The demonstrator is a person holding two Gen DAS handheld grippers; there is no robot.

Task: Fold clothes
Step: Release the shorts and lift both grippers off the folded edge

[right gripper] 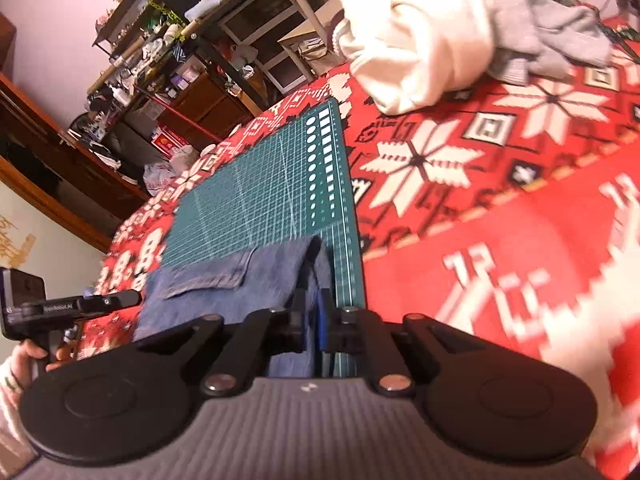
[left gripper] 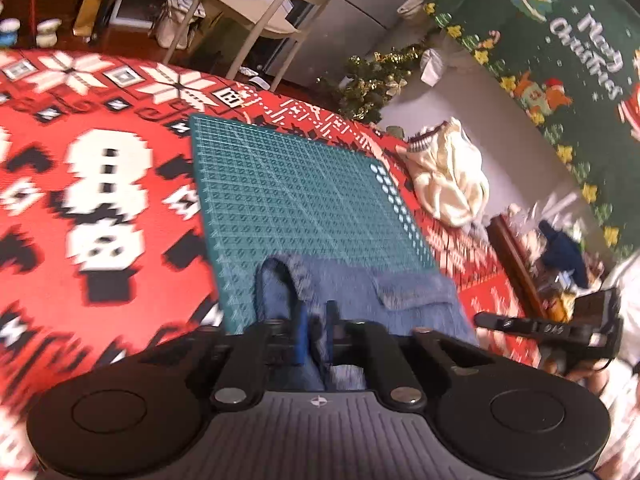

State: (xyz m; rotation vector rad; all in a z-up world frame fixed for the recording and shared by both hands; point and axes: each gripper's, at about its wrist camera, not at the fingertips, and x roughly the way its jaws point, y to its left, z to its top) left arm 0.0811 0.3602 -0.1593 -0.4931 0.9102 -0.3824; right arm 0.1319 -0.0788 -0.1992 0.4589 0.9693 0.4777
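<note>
Denim garment (left gripper: 360,296), blue with a flap pocket, lies across the near edge of a green cutting mat (left gripper: 296,184) on a red Christmas tablecloth (left gripper: 100,184). Left gripper (left gripper: 314,330) pinches one corner of it; right gripper (right gripper: 316,322) pinches the opposite corner. A cream sweatshirt (right gripper: 416,40) lies heaped beyond the mat.

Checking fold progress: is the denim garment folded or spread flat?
Folded, partly: the denim garment lies doubled on the green cutting mat, its edge looping over by the right gripper.
</note>
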